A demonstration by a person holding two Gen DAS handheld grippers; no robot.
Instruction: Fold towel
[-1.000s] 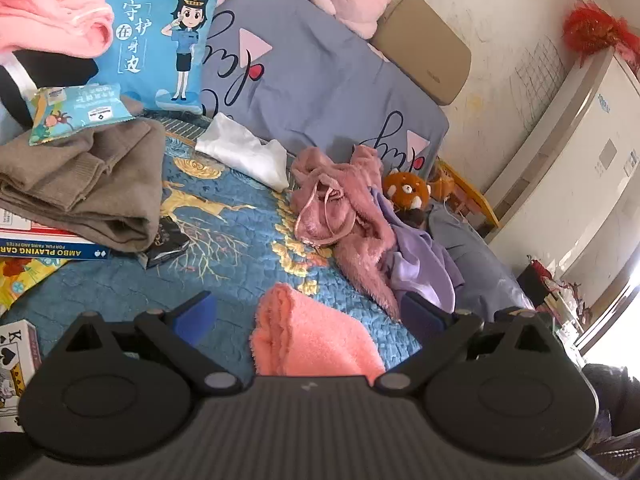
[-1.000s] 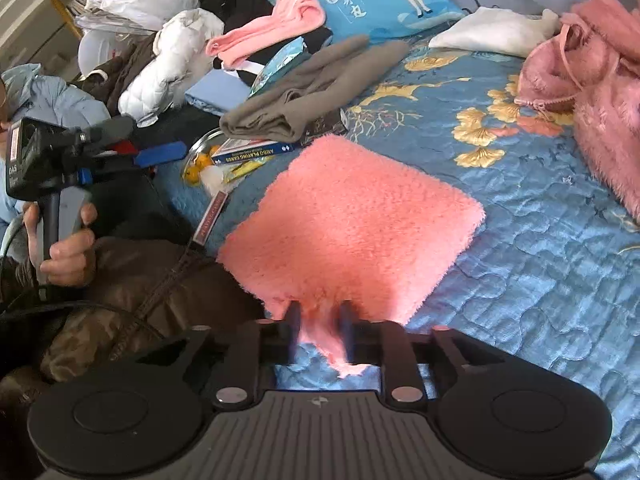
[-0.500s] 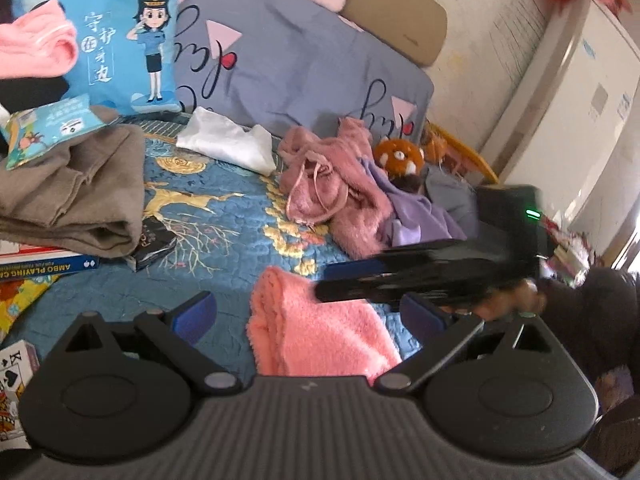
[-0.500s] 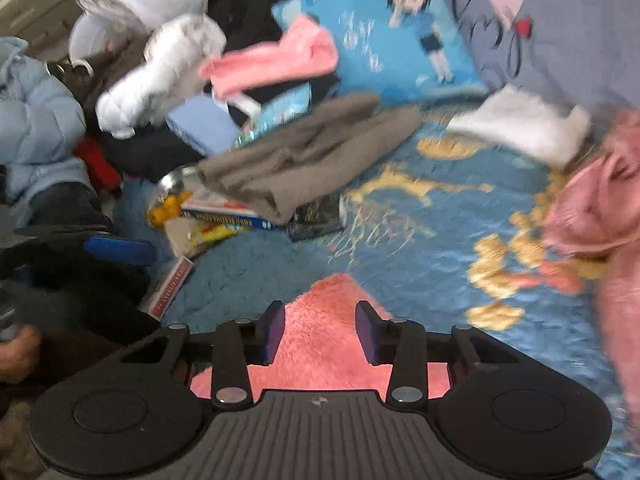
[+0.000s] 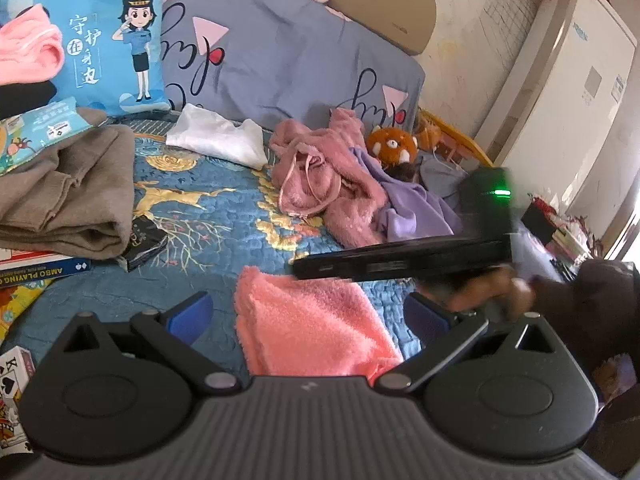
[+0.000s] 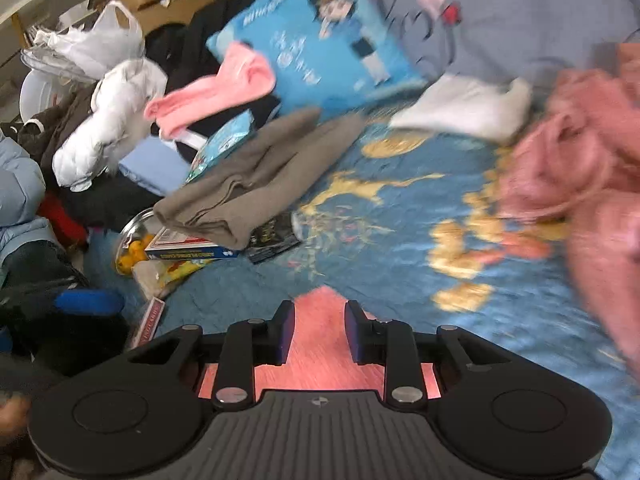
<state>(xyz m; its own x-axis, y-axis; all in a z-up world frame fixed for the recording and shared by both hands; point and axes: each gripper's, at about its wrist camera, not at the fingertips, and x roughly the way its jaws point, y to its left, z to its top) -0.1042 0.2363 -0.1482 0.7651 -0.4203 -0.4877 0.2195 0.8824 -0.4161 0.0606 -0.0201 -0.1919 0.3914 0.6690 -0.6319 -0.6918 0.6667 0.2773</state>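
Note:
The pink fluffy towel (image 5: 312, 324) lies folded over on the blue quilt (image 5: 208, 208), just in front of my left gripper (image 5: 308, 314). That gripper is open wide, its blue fingertips on either side of the towel and holding nothing. In the left wrist view my right gripper (image 5: 400, 264) reaches in from the right as a long black bar held by a hand (image 5: 492, 292), low over the towel's far edge. In the blurred right wrist view my right gripper (image 6: 320, 330) is open, with the pink towel (image 6: 320, 344) showing below and between its fingers.
A folded brown garment (image 5: 68, 192) on a box of playing cards (image 5: 40, 272) sits left of the towel. A dusty-pink fleece garment (image 5: 320, 188), purple cloth and a plush toy lie behind right. A blue cartoon pillow (image 5: 108, 40), a white cloth (image 5: 220, 140) and piled clothes fill the back.
My right gripper let go of the towel corner it held a second ago and opened. It has swung over the towel, entering the left wrist view. My left gripper stayed open.

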